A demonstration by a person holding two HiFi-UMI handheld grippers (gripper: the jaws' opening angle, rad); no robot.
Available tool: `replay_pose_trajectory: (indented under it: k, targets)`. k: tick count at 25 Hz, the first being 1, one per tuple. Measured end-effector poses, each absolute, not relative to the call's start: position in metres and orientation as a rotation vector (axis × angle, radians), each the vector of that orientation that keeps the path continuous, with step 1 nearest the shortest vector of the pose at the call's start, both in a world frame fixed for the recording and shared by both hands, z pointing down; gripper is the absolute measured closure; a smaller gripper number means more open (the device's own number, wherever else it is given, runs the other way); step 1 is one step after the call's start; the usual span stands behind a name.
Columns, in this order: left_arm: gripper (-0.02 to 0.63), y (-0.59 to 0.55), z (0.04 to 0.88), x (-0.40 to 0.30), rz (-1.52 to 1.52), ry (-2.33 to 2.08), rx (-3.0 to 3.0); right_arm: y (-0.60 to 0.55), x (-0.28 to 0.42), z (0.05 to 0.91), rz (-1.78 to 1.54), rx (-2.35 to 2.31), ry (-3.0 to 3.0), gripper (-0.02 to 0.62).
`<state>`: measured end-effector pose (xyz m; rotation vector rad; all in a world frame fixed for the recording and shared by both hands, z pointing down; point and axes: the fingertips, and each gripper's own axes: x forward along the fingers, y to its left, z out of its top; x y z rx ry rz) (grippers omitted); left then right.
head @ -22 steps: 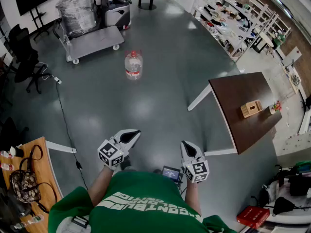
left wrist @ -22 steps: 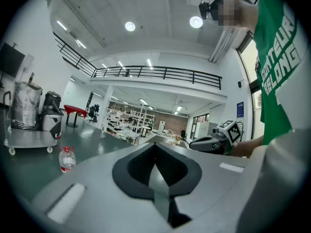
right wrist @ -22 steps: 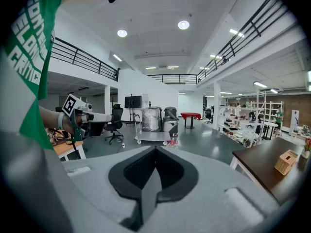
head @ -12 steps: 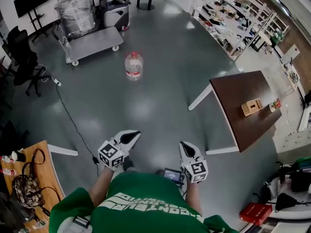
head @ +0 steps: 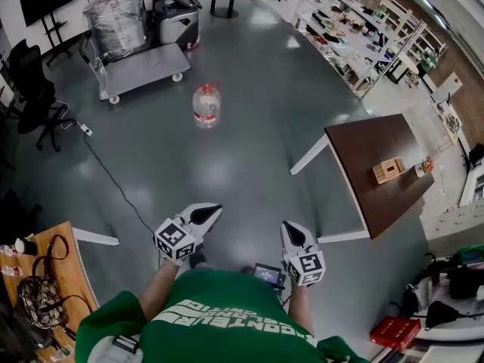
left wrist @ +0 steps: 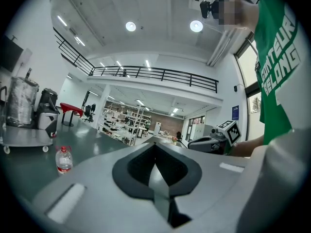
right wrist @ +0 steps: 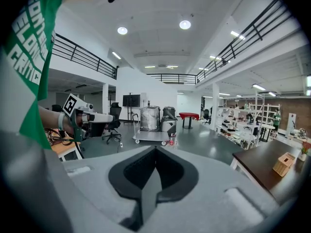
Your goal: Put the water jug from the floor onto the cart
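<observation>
**Two empty grippers, jug far ahead**

Nearest, left gripper (head: 211, 209) and right gripper (head: 290, 228), fingers pressed together on nothing. At 12 o'clock, well apart, water jug (head: 206, 105) upright on floor (head: 249, 150); cart (head: 144, 67) beyond at 11. Likely full, heavy, slick plastic: grab the red top handle.

R claw (right wrist: 155, 148) closed, jug (right wrist: 172, 141) far ahead

Left gripper (head: 203, 216) and right gripper (head: 291, 234) are held out side by side, jaws closed together with nothing between them.
</observation>
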<state>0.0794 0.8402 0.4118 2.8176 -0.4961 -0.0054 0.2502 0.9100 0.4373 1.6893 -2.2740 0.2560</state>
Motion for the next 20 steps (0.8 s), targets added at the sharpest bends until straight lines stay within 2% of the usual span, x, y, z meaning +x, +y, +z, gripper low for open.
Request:
replay_pose_trajectory:
  k: [20]
  targets:
    - [0.595, 0.822, 0.426, 0.003, -0.032, -0.525, 2.764, 0.900, 0.182, 0.443, 0.280, 1.664, -2.256, 0.603]
